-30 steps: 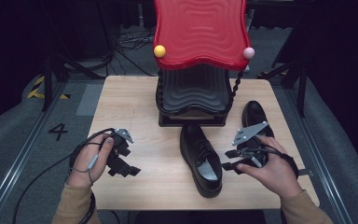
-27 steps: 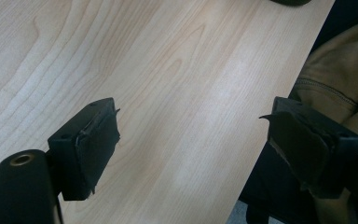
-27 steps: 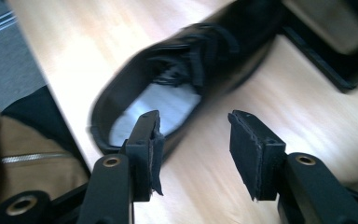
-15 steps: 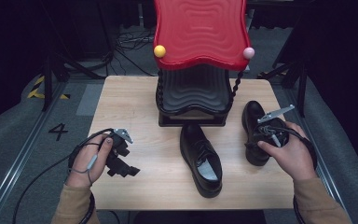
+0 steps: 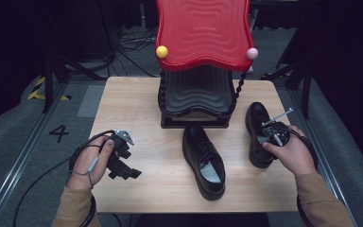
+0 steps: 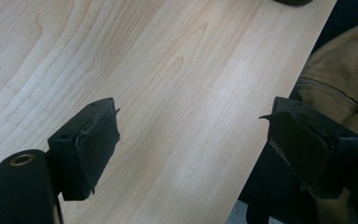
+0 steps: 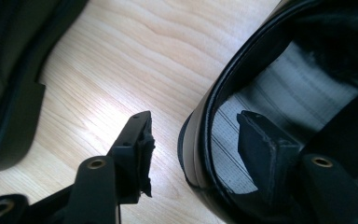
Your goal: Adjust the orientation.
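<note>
Right gripper [image 7: 191,154] straddles the heel wall of the right shoe [image 5: 259,135] at the bench's [image 5: 137,101] right edge, jaws just opening, not yet pinching. Left gripper [image 6: 191,149] wide apart, holding nothing, over bare bench.

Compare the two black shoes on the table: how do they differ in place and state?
The middle shoe lies free before the rack, its grey insole showing; the right shoe lies near the table's right edge. The right gripper straddles the right shoe's heel wall, one jaw inside, pads not pressing; nothing touches the middle shoe. Both are black leather dress shoes, toes toward the person.
</note>
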